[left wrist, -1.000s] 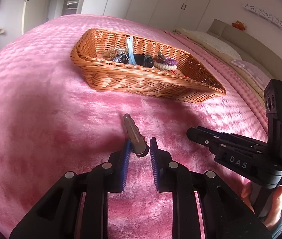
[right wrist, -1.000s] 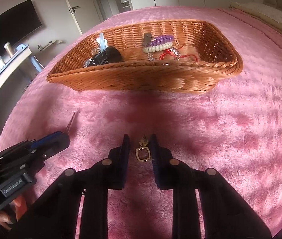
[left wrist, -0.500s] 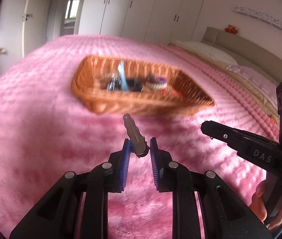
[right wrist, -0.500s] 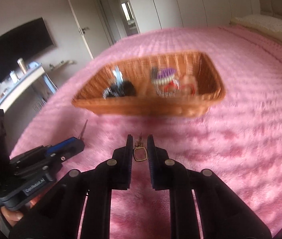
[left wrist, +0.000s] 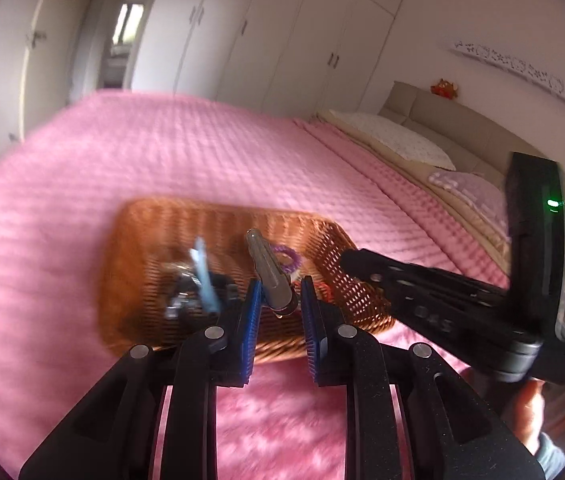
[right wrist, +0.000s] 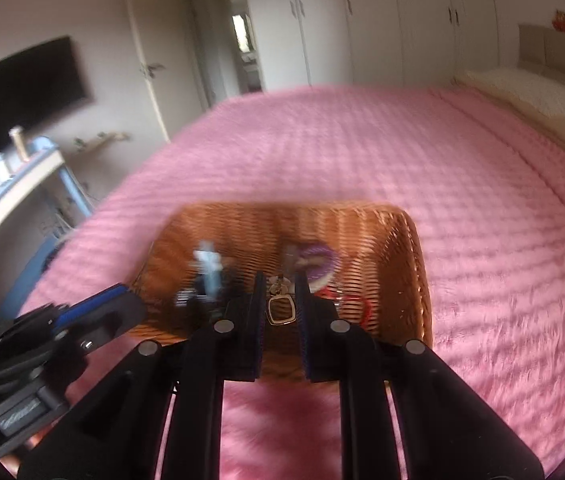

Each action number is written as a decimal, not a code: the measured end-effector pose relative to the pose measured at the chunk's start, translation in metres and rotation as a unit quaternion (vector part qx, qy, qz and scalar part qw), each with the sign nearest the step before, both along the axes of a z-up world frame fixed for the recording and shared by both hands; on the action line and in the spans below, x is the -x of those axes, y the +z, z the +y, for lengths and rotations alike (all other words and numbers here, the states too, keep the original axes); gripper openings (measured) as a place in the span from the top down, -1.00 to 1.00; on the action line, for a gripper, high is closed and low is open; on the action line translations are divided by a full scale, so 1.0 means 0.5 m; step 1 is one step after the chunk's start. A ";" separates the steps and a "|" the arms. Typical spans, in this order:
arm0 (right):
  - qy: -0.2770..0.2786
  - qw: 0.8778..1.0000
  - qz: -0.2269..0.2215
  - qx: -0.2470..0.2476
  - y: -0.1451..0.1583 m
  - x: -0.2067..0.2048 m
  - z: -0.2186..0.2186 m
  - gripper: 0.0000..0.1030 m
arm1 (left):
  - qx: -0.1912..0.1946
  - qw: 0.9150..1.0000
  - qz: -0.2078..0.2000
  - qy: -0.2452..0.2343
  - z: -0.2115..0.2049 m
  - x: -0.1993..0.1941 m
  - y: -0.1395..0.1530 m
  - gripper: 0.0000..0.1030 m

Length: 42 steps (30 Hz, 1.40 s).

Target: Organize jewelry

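Late stage: several pieces already lie in the wicker basket (left wrist: 154, 240) on the bed. Left gripper (left wrist: 280, 300) jaws clamp a metal clip (left wrist: 270, 276), right gripper (right wrist: 280, 304) jaws a gold-framed pendant (right wrist: 281, 310); both held above the basket's near rim, unreleased.

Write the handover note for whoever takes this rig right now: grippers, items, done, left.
Left gripper: shut on a slim grey metal hair clip, held over the basket.
Right gripper: shut on a small gold-framed rectangular pendant, also above the basket.
Woven orange wicker basket sits on the pink bedspread; it already holds a purple beaded bracelet, a pale blue clip and dark, blurred pieces.
Done: both items picked up.
Left: release both into the basket.
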State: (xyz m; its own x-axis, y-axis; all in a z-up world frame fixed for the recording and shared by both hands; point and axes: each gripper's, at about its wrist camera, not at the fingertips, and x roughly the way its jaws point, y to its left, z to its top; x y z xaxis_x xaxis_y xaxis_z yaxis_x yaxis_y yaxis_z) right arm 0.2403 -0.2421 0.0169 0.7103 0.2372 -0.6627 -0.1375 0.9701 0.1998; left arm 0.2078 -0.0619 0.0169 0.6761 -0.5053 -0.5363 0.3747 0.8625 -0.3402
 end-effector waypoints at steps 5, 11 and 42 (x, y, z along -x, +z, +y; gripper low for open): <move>0.002 0.998 0.057 -0.008 -0.061 -0.064 -0.023 0.76 | 0.001 0.998 0.046 -0.030 -0.046 -0.065 -0.065 0.64; 0.008 0.996 0.091 0.002 -0.110 -0.088 -0.023 0.76 | -0.025 0.998 0.050 -0.042 -0.070 -0.074 -0.099 0.64; 0.028 0.994 -0.106 0.000 0.095 0.310 0.016 -0.25 | -0.011 0.990 -0.135 0.045 0.076 0.285 0.094 -0.67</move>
State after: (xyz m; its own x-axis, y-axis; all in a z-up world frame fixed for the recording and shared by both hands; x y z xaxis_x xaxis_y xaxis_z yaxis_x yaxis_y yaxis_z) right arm 0.0855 -0.2342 0.0646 0.8194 0.2799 -0.5002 -0.2298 0.9599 0.1606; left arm 0.0652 -0.0237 0.0639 0.8375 -0.4274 -0.3405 0.3711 0.9022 -0.2198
